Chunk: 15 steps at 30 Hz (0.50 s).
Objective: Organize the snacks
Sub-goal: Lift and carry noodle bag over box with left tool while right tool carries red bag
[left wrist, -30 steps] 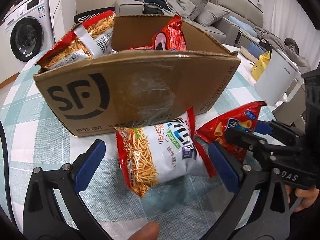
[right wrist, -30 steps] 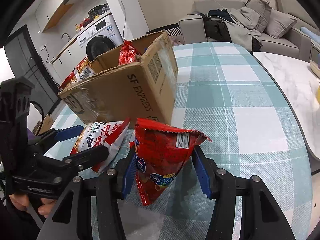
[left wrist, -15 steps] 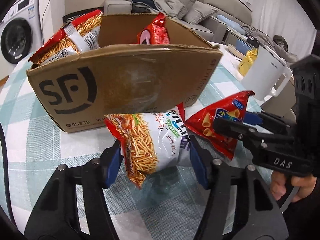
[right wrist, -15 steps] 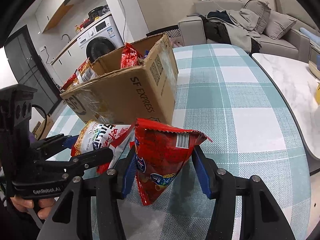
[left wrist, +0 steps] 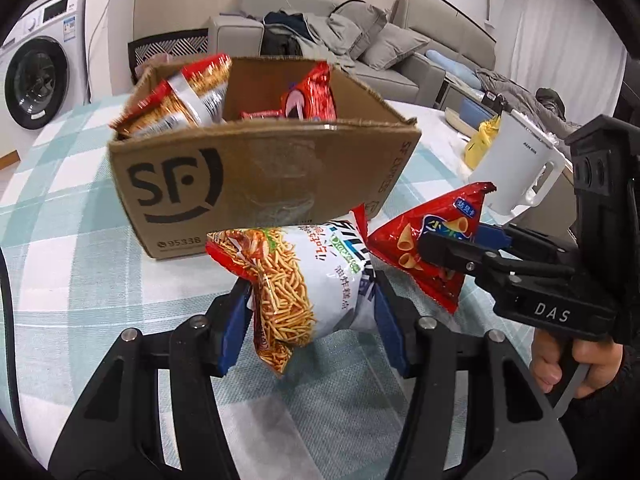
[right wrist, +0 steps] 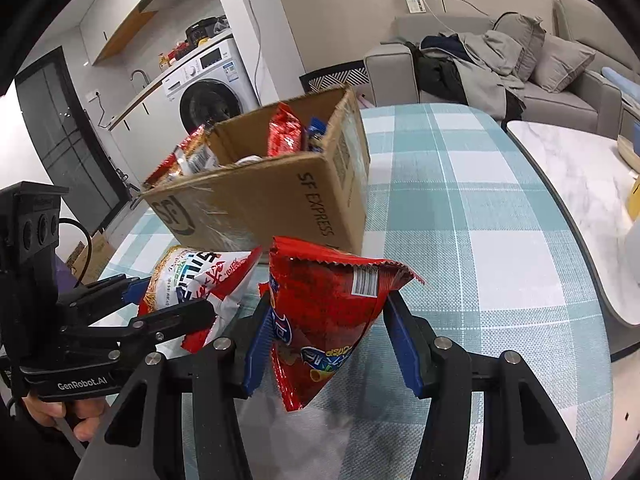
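My left gripper (left wrist: pixel 312 320) is shut on a white and red noodle snack bag (left wrist: pixel 304 280) and holds it above the table, in front of the SF cardboard box (left wrist: pixel 256 184). My right gripper (right wrist: pixel 328 344) is shut on a red corn-snack bag (right wrist: pixel 328 320), also lifted, just right of the noodle bag (right wrist: pixel 196 280). The box (right wrist: pixel 280 200) is open and holds several snack bags. The red bag also shows in the left wrist view (left wrist: pixel 432 248), held by the right gripper (left wrist: pixel 452 248).
The table has a teal and white checked cloth (right wrist: pixel 460 220). A white kettle (left wrist: pixel 516 168) and a yellow object (left wrist: pixel 480 140) stand at the right. A grey sofa (right wrist: pixel 500 68) and a washing machine (right wrist: pixel 208 92) are beyond the table.
My left gripper closed on the noodle bag and lifted it off the table. My right gripper kept its hold on the red bag and rose with it.
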Available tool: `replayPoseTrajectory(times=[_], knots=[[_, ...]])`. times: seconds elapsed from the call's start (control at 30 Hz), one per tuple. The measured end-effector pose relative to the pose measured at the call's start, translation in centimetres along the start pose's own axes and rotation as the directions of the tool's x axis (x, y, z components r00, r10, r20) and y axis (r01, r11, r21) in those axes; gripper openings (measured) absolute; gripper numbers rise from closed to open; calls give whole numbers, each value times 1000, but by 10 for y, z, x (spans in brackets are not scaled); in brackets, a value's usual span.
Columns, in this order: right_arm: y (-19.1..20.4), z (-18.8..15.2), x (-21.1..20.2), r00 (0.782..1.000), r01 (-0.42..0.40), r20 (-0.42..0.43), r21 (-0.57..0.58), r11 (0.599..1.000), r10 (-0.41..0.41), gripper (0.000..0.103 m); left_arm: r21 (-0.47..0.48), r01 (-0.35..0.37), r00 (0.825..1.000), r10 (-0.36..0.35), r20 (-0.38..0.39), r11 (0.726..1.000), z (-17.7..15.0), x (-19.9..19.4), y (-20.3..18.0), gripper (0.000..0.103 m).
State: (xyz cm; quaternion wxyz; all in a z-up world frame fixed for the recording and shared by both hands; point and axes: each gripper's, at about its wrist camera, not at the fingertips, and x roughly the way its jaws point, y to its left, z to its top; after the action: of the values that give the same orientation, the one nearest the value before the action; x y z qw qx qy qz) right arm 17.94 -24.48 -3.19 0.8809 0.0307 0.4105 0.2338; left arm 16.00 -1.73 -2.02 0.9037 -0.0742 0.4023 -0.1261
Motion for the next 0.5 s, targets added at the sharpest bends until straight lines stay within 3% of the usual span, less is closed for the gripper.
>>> replayPoseTrajectory(times=[0.5], knots=[[32, 20, -53, 992, -17, 122, -53, 998, 24, 54, -3, -30, 988, 30, 149, 1000, 11, -94, 4, 54]])
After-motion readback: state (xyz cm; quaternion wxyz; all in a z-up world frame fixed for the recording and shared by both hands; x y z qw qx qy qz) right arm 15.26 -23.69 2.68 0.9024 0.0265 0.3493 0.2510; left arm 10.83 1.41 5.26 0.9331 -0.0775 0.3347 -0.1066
